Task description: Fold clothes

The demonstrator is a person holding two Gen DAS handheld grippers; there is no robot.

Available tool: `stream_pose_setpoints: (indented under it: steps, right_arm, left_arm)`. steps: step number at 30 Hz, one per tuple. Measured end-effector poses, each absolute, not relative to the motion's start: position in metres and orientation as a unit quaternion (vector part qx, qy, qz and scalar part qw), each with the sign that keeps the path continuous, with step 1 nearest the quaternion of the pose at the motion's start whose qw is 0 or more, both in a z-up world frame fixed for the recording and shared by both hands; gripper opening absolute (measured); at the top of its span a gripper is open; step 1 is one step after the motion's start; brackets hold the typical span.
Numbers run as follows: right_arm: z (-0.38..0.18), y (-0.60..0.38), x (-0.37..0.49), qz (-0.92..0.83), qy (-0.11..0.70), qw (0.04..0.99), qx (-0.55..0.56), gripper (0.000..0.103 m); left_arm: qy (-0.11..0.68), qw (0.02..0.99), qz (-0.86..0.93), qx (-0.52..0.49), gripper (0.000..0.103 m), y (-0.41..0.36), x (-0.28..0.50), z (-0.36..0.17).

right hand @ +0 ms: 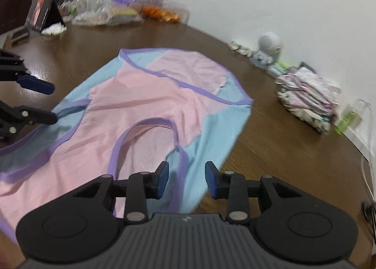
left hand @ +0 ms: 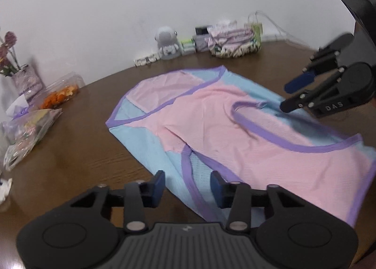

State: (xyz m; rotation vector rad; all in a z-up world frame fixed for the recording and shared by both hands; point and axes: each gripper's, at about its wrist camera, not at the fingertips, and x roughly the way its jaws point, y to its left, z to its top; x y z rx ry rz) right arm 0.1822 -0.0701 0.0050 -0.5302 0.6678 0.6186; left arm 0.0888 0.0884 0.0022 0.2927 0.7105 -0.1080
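A pink and light-blue sleeveless top with purple trim (left hand: 211, 114) lies spread on the brown wooden table (left hand: 77, 151); it also shows in the right wrist view (right hand: 141, 104). My left gripper (left hand: 187, 185) is open, its pads either side of a purple-trimmed armhole edge at the near side. My right gripper (right hand: 186, 179) is open over the purple strap and blue edge near it. In the left wrist view the right gripper (left hand: 287, 96) is open at the garment's blue edge. In the right wrist view the left gripper (right hand: 52, 102) is open at the left blue edge.
Along the wall stand a small grey robot figure (left hand: 167, 43), small boxes and a folded stack of patterned clothes (left hand: 232, 40). Plastic bags of snacks (left hand: 28, 132), an orange-filled bag (left hand: 61, 94) and a flower vase (left hand: 25, 78) sit at the left. A picture frame (right hand: 44, 8) stands far left.
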Motion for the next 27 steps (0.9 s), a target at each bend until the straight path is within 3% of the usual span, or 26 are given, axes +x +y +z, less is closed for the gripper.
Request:
stream_pose_setpoints:
  steps: [4,5,7,27]
  right_arm:
    - [-0.005,-0.054,0.198,0.293,0.327,0.852,-0.285,0.028]
    - [-0.007,-0.054,0.201,0.293,0.329,0.851,-0.287,0.024]
    - [-0.008,-0.054,0.204,0.293,0.334,0.848,-0.288,0.006]
    - [-0.001,-0.114,0.215,0.277,0.333,0.872,-0.229,0.003]
  left_arm:
    - [0.357,0.919,-0.065,0.157,0.028,0.088,0.105,-0.006]
    - [0.359,0.917,-0.065,0.160,0.017,0.089,0.107,-0.007]
    - [0.362,0.914,-0.063,0.172,0.003,0.088,0.110,-0.008]
    - [0.360,0.921,-0.020,0.145,0.002,0.130,0.095,0.000]
